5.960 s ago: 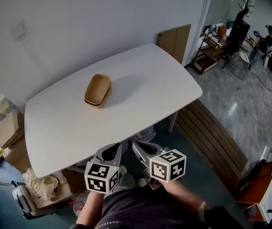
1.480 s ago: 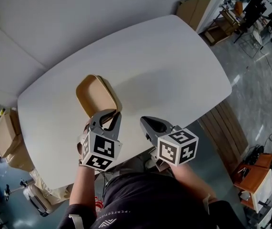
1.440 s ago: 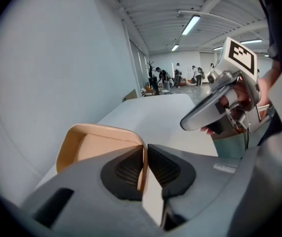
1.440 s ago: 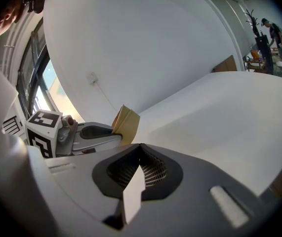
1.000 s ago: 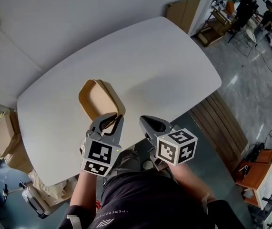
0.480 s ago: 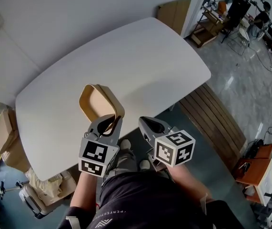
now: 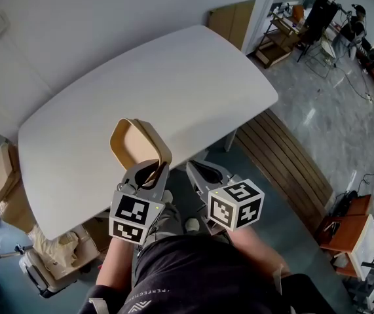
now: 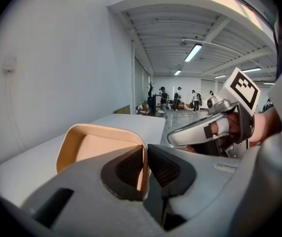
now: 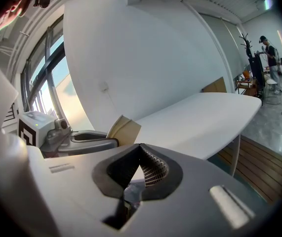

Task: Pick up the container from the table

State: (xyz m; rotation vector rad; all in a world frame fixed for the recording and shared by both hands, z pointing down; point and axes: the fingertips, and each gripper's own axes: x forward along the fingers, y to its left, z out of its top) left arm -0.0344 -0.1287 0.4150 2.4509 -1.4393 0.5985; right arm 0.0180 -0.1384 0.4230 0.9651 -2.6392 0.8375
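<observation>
Left tool [image 7: 149,173] is clamped on the near wall of the container [image 7: 133,142], which stretches straight ahead over the desk [image 7: 173,77], right tool [image 7: 197,170] closed and empty alongside.

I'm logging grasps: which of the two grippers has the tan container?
The left gripper: its jaws pinch the near wall of the container. The right gripper beside it is shut with nothing between its jaws.

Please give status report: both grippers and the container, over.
Left hand-held gripper shut on container wall. Right hand-held gripper shut, empty. Container tilted, off the table. Nothing in the way.
</observation>
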